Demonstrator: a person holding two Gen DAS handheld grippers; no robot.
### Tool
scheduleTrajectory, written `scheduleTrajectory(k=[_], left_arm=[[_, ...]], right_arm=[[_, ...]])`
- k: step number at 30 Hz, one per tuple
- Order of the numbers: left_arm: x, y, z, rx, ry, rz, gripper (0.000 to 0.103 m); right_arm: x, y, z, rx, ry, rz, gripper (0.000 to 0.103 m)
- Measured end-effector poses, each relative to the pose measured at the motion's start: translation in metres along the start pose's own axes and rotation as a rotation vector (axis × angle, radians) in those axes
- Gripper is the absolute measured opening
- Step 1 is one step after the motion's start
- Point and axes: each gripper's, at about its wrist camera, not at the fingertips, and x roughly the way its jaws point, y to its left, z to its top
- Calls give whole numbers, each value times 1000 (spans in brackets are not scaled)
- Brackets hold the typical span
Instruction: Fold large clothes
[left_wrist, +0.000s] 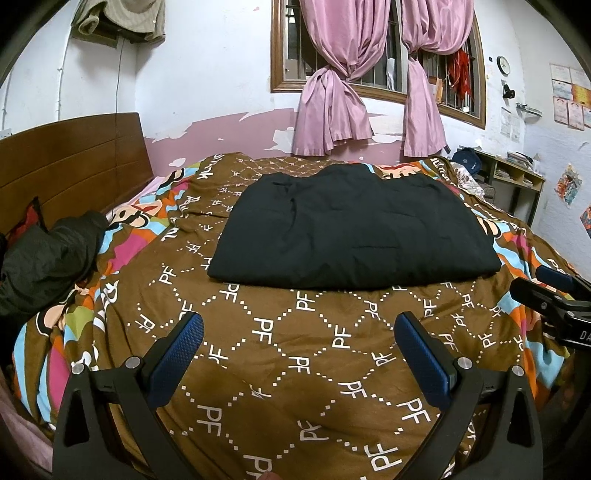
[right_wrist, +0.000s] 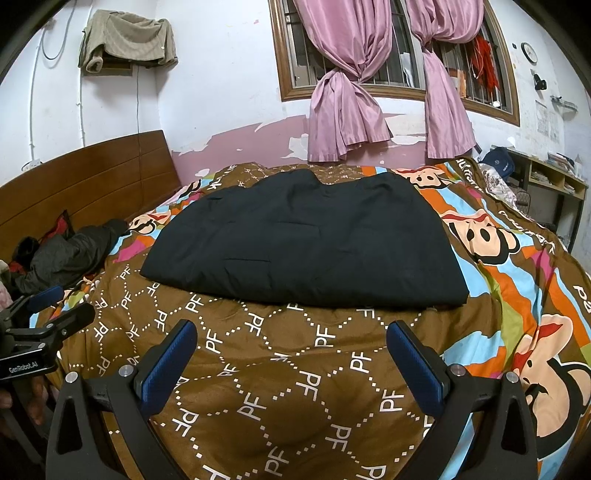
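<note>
Far left of the bed, near the headboard: a crumpled dark jacket lies in a heap, not folded as far as the views show. If it belongs to the job, you have that one left.

Left gripper: you hold it above the near part of the quilt, jaws spread wide, nothing between them. It is well short of the garment.

Centre: the black garment lies flat on the quilt as a thick, roughly rectangular stack with a clean folded edge toward you. The far edge is uneven, with a hump near the middle. Judged from its shape, the main folds are done; one more fold in half may be wanted, or only a tidy of the far edge. Cannot tell how many layers it holds.

Right gripper: also above the quilt near you, jaws spread, empty, apart from the cloth.

Far right: a shelf by the wall, a blue cap beside it. Not part of the work.
</note>
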Motion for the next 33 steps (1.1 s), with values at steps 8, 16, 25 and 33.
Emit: scheduleTrajectory(k=[8,16,25,33], left_arm=[[1,4,1,-12,10,-16,101],[2,9,2,-32,26,-25,101],[-4,9,4,-28,-2,27,101],[0,10,1,-10,4,52,101]], right_arm=[[-1,-1,0,1,1,0,103],[-1,0,1,-3,1,0,103],[-6,-2,-3,9,-15,2,103],[-3,-1,-4,11,-18,3,103]])
